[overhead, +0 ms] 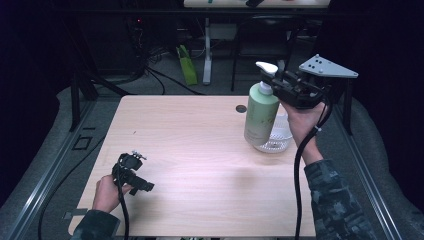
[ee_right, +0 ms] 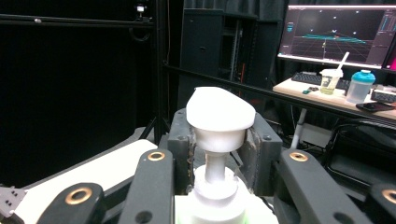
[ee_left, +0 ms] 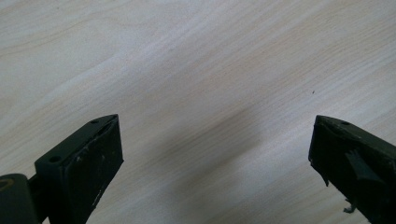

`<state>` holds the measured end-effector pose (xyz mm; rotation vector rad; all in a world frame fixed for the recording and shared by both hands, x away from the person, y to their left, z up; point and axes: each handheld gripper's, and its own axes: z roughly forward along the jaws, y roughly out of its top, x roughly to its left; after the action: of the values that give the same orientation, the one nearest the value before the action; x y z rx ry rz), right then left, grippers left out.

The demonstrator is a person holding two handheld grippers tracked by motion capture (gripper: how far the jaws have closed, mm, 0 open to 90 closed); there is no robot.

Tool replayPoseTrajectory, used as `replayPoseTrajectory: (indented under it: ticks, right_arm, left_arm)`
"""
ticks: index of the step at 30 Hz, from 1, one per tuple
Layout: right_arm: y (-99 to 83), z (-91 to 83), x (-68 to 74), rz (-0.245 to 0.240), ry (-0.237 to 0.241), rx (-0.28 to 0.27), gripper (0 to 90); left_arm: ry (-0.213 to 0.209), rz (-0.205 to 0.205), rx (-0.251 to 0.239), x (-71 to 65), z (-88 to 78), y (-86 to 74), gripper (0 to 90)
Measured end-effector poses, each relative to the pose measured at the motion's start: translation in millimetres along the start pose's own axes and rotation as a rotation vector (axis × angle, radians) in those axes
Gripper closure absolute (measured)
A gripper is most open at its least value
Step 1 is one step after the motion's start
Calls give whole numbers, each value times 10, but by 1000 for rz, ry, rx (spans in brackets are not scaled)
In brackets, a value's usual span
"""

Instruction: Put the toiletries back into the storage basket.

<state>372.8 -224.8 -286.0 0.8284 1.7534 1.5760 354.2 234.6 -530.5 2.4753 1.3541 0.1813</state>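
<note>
Right gripper (overhead: pixel 274 79) clamps the bottle (overhead: pixel 260 116) at its pump neck; lift straight, clear of the bowl (overhead: pixel 278 141) near the counter's (overhead: pixel 200 165) right edge; left gripper (overhead: pixel 131 159) open, idle

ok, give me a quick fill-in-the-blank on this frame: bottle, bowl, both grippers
1. The right gripper is shut on the white ____ head of the green bottle.
2. The bottle is tilted in front of a clear glass ____ on the table.
3. The left gripper has its jaws ____, with nothing between them.
4. The left gripper is near the table's front ____ corner in the high view.

Missing words: pump; bowl; open; left
</note>
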Motion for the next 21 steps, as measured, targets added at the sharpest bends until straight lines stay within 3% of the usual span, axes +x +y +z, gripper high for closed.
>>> replayPoseTrajectory:
  ticks: [21]
  right_arm:
    - [134, -4, -174, -11, -66, -9, 680]
  left_arm:
    - [0, 5, 5, -7, 0, 1, 28]
